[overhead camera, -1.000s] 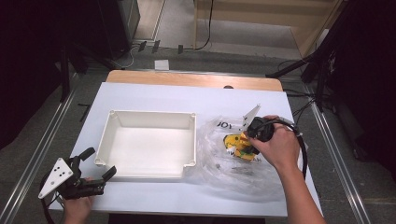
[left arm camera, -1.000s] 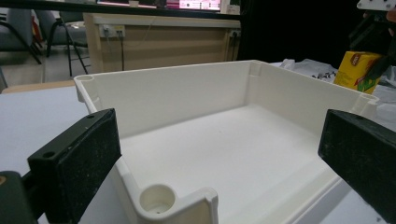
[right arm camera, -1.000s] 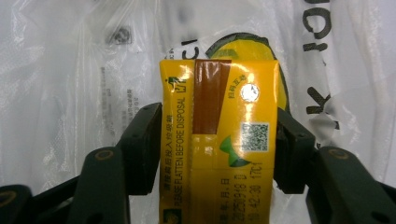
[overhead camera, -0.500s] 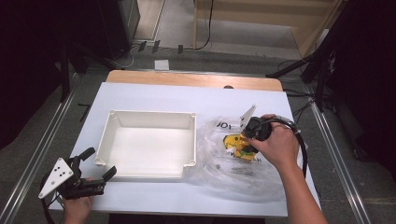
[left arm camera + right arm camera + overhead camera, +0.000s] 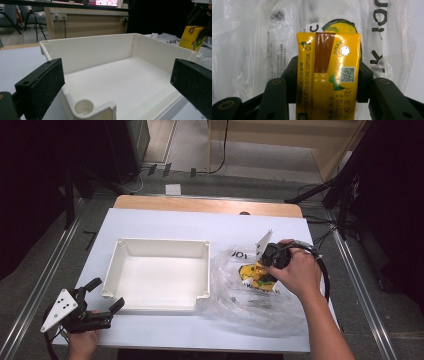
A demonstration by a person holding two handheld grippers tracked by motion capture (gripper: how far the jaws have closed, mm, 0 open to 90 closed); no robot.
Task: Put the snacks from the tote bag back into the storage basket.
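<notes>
A: Right hand [image 5: 299,272]?

B: Reaches in from the lower right, wrist bent, right tool [image 5: 270,265] angled down and left over the clear plastic bag [image 5: 260,305] on the counter [image 5: 165,222]. Its jaws have just closed and now clamp the yellow juice carton [image 5: 328,75] on both sides, carton end pointing away from the tool, bag beneath.

A: Left?

B: Left tool [image 5: 102,295] rests level at the counter's near-left corner, jaws wide apart, gripping nothing, facing the white tray [image 5: 162,247]. Carton lies just right of the tray.
</notes>
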